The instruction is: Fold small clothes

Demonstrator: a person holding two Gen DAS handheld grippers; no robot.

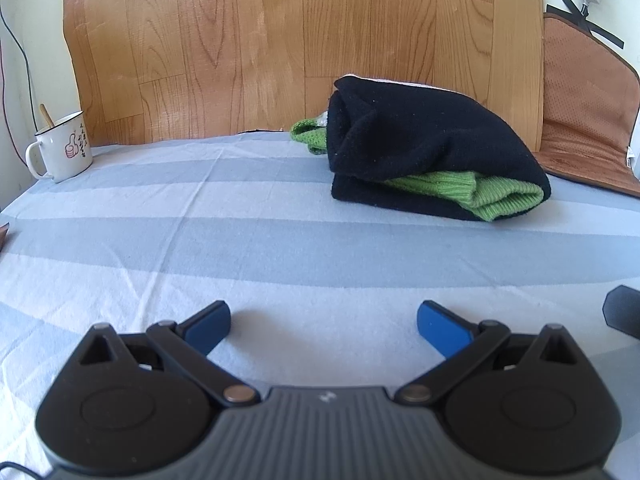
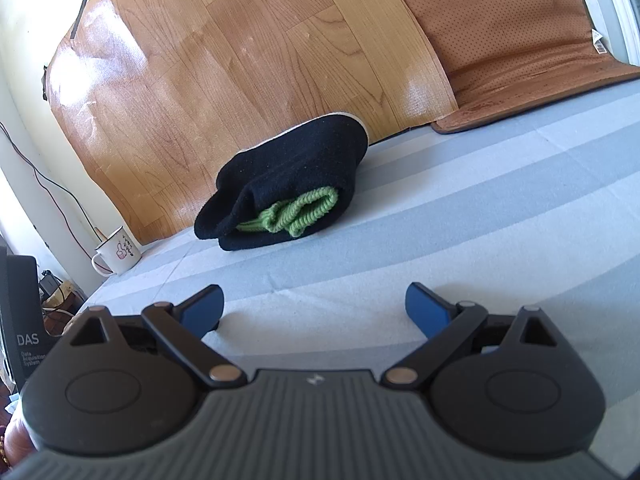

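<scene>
Sweater (image 1: 432,148) sits folded near the wood backboard (image 1: 280,40) — parked out of your way; your left tool (image 1: 324,326) and right tool (image 2: 314,310) hang apart, empty, well short of it.

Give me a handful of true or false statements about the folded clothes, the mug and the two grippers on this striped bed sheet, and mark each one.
1. The black garment lies folded with green knit fabric showing at its edges. True.
2. The left gripper is shut on the black garment. False: its jaws stand open over the striped sheet, apart from the garment.
3. A white mug stands on the sheet beside the wood-pattern panel. True.
4. The right gripper holds the mug. False: it is open and holds nothing.
5. The mug lies tipped on its side. False: it stands upright, with a stick-like utensil inside.
</scene>
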